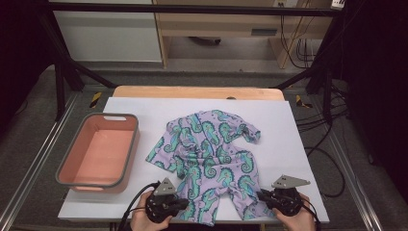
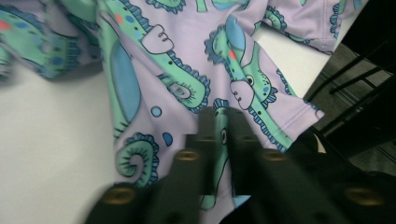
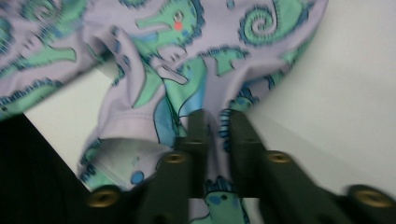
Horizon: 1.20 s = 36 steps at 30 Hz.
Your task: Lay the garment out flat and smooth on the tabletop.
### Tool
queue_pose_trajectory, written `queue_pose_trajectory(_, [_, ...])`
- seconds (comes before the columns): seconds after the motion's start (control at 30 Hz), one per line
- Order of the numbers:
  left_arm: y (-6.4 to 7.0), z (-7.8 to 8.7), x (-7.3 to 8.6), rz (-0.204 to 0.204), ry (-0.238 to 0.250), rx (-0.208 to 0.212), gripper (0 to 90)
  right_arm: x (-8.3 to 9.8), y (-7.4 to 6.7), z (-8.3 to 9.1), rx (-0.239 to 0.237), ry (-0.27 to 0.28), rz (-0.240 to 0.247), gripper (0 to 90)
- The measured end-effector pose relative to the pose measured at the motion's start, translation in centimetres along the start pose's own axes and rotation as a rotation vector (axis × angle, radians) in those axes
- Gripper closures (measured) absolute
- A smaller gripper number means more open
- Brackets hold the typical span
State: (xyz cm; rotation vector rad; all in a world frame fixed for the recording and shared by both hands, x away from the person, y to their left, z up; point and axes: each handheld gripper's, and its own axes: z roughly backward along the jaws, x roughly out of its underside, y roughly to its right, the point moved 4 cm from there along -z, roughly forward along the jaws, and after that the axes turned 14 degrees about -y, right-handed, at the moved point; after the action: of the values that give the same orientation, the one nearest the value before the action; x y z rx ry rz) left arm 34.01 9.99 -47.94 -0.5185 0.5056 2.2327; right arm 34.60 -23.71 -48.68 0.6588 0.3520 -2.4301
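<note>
A lilac garment (image 1: 209,149) printed with green seahorses lies crumpled on the white sheet (image 1: 288,125), its two short legs pointing at the near edge. My left gripper (image 1: 182,202) sits at the garment's near left leg. In the left gripper view the gripper (image 2: 223,116) has its jaws pinched close on a fold of the garment (image 2: 177,74). My right gripper (image 1: 263,196) is at the near right leg. In the right gripper view the gripper (image 3: 217,116) has its jaws closed on the garment (image 3: 187,65) close to the hem.
A pink basin (image 1: 62,163) with a grey rim stands at the left of the sheet, nothing in it. Bare white sheet lies right of the garment. The near table edge is just behind both hands, with dark floor and cables (image 1: 312,130) past the right side.
</note>
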Motion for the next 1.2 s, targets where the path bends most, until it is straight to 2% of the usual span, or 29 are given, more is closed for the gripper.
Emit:
queue_pose_trajectory(0.07, [-1.3,0.4,-0.4,0.017,0.017,-0.057,59.2,-0.7,-0.6,0.3,0.001,0.040,0.019,63.3])
queue_pose_trajectory(0.1, [-2.0,0.5,-0.5,0.031,0.024,-0.074,52.5,-1.2,-0.9,0.3,-0.002,0.073,0.034,56.9])
queue_pose_trajectory(0.13, [-2.7,0.5,-0.6,0.049,0.026,-0.088,49.1,-1.7,-1.3,0.2,-0.014,0.090,0.042,55.2])
queue_pose_trajectory(0.2, [-3.8,0.3,-0.7,0.077,0.019,-0.072,46.7,-2.7,-2.0,-0.3,-0.037,0.113,0.062,47.1])
queue_pose_trajectory(0.23, [-4.0,0.1,-0.6,0.081,0.010,-0.066,47.5,-3.2,-2.4,-0.7,-0.054,0.124,0.073,45.9])
queue_pose_trajectory(0.33, [-4.2,-0.9,-0.3,0.087,-0.021,-0.029,55.7,-4.6,-3.5,-2.4,-0.086,0.115,0.099,44.7])
queue_pose_trajectory(0.43, [-3.8,-1.4,0.1,0.084,-0.045,-0.013,75.5,-5.7,-4.7,-4.5,-0.124,0.088,0.126,47.6])
queue_pose_trajectory(0.5, [-3.5,-1.3,0.3,0.086,-0.045,-0.005,87.3,-6.0,-5.5,-5.7,-0.138,0.054,0.149,54.8])
queue_pose_trajectory(0.63, [-3.0,-0.4,1.8,0.119,-0.049,0.020,88.3,-6.0,-6.7,-6.6,-0.124,0.008,0.206,82.3])
queue_pose_trajectory(0.7, [-2.6,0.1,2.9,0.133,-0.054,0.030,88.4,-5.9,-7.0,-6.2,-0.184,-0.010,0.200,84.7])
queue_pose_trajectory(0.8, [-2.1,1.0,4.4,0.140,-0.048,0.031,88.0,-5.5,-7.9,-5.6,-0.239,-0.014,0.207,84.2])
queue_pose_trajectory(0.83, [-2.2,1.2,4.5,0.138,-0.039,0.026,87.0,-5.4,-8.2,-5.5,-0.258,-0.013,0.207,82.5])
queue_pose_trajectory(0.87, [-2.4,1.3,4.5,0.135,-0.031,0.011,81.7,-5.4,-8.4,-5.3,-0.259,-0.004,0.208,77.8])
queue_pose_trajectory(0.9, [-2.7,1.4,4.3,0.135,-0.018,-0.004,72.0,-5.5,-8.3,-5.0,-0.247,0.014,0.206,71.4])
queue_pose_trajectory(0.93, [-3.0,1.5,4.0,0.138,-0.006,-0.013,66.0,-5.7,-8.0,-4.7,-0.230,0.037,0.203,67.9])
queue_pose_trajectory(1.0, [-3.4,1.4,3.2,0.128,0.023,-0.012,59.7,-5.9,-6.7,-3.7,-0.184,0.082,0.171,58.4])
queue_pose_trajectory(1.03, [-3.6,1.2,2.8,0.128,0.028,-0.013,56.1,-5.8,-5.7,-3.1,-0.151,0.100,0.146,56.4])
queue_pose_trajectory(1.13, [-3.9,0.4,1.7,0.122,0.033,-0.013,55.4,-4.8,-2.3,-2.1,0.019,0.100,0.094,51.3])
queue_pose_trajectory(1.2, [-4.0,-0.3,1.2,0.123,0.027,-0.013,57.9,-3.6,-0.5,-2.0,0.039,0.075,0.045,49.0])
